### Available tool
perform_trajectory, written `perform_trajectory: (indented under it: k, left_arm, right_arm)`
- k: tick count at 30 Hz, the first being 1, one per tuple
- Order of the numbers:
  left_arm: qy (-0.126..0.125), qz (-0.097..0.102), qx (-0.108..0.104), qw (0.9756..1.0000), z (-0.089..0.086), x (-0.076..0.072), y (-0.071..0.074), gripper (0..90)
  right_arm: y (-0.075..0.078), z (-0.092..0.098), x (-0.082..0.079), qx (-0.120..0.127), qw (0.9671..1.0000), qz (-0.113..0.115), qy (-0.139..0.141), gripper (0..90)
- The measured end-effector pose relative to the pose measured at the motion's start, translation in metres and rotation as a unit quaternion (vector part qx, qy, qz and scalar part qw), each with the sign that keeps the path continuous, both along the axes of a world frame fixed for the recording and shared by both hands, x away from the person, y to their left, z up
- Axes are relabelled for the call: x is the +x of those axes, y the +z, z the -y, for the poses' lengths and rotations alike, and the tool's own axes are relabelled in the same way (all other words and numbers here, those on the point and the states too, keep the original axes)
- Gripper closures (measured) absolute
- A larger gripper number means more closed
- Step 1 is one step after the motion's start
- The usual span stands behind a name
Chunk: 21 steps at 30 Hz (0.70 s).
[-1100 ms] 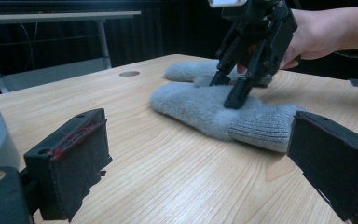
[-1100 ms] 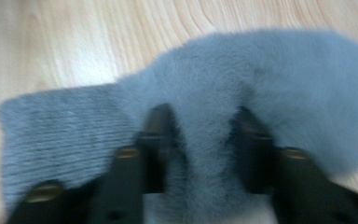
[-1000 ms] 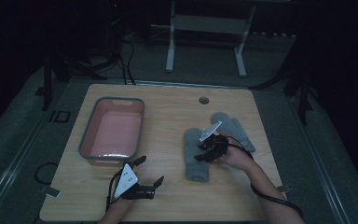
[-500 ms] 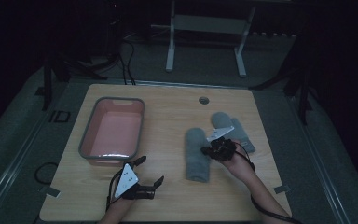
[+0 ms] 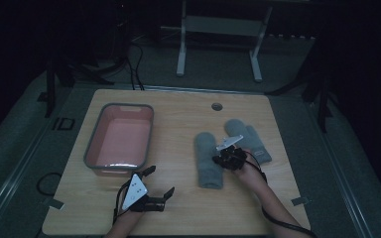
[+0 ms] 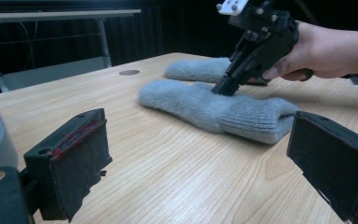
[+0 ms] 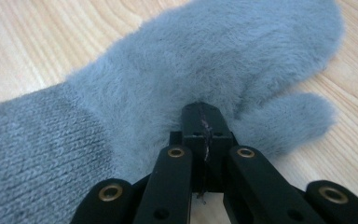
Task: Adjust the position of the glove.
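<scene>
A: What lay around the near mitten on the desk?

B: A second grey mitten lay just beside it on the right, and a pink tub with a grey rim stood well apart on the left. A round hole sat in the desk's far edge. Nothing lay between the mitten and the tub.

A: Which way did the mitten run?

B: Its long axis ran from near to far in the high view, ribbed cuff toward the person, fluffy rounded end away, lying flat.

A: And the tools?

B: The right tool had just been closing, and its jaws were clenched on a pinch of the mitten's fleece near the thumb. The left tool rested by the desk's near edge, jaws spread wide, nothing between them.
</scene>
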State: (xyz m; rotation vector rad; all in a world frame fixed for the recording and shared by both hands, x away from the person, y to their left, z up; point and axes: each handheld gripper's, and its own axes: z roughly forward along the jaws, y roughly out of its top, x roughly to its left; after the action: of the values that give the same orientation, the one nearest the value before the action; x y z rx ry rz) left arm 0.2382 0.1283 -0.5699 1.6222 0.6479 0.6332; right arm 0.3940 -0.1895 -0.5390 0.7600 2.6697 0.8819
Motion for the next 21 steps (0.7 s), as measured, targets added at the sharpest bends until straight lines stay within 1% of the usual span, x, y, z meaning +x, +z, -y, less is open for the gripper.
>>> perform_trajectory:
  k: [2, 5, 7, 9, 10, 12, 14, 16, 18, 20, 21]
  left_arm:
    - [0.0, 0.0, 0.0, 1.0, 0.0, 0.0, 0.0, 5.7]
    - [0.0, 0.0, 0.0, 1.0, 0.0, 0.0, 0.0, 5.7]
    - [0.0, 0.0, 0.0, 1.0, 0.0, 0.0, 0.0, 5.7]
    - [0.0, 0.0, -0.002, 1.0, 0.0, 0.0, 0.0, 5.8]
    - [0.0, -0.001, -0.002, 1.0, 0.0, 0.0, 0.0, 5.7]
    - [0.0, -0.002, -0.002, 1.0, 0.0, 0.0, 0.0, 5.7]
    - [0.0, -0.002, -0.003, 1.0, 0.0, 0.0, 0.0, 5.7]
    - [0.001, -0.002, -0.002, 1.0, 0.0, 0.0, 0.0, 5.7]
    - [0.001, -0.002, -0.003, 1.0, 0.0, 0.0, 0.0, 5.8]
    - [0.001, -0.003, -0.003, 1.0, 0.0, 0.0, 0.0, 5.7]
    - [0.001, -0.003, -0.004, 1.0, 0.0, 0.0, 0.0, 5.7]
  right_arm:
    - [-0.001, -0.002, 0.001, 0.0, 1.0, 0.003, 0.0, 90.0]
    - [0.0, -0.003, 0.0, 0.001, 1.0, 0.0, -0.007, 89.9]
    - [0.002, -0.001, -0.001, 0.009, 0.9999, -0.006, -0.01, 89.5]
    - [0.009, 0.005, -0.002, 0.029, 0.9994, -0.008, -0.015, 85.7]
    - [0.013, 0.008, -0.003, 0.036, 0.9992, -0.006, -0.019, 84.3]
    - [0.022, 0.019, -0.003, 0.045, 0.9986, 0.007, -0.028, 82.2]
    - [0.031, 0.032, 0.0, 0.051, 0.9973, 0.019, -0.049, 77.0]
    - [0.039, 0.047, 0.006, 0.056, 0.9953, 0.028, -0.073, 70.0]
    - [0.046, 0.061, 0.012, 0.059, 0.9928, 0.037, -0.097, 63.7]
    - [0.051, 0.075, 0.02, 0.061, 0.9891, 0.044, -0.126, 60.7]
    - [0.052, 0.079, 0.023, 0.06, 0.9876, 0.048, -0.137, 59.1]
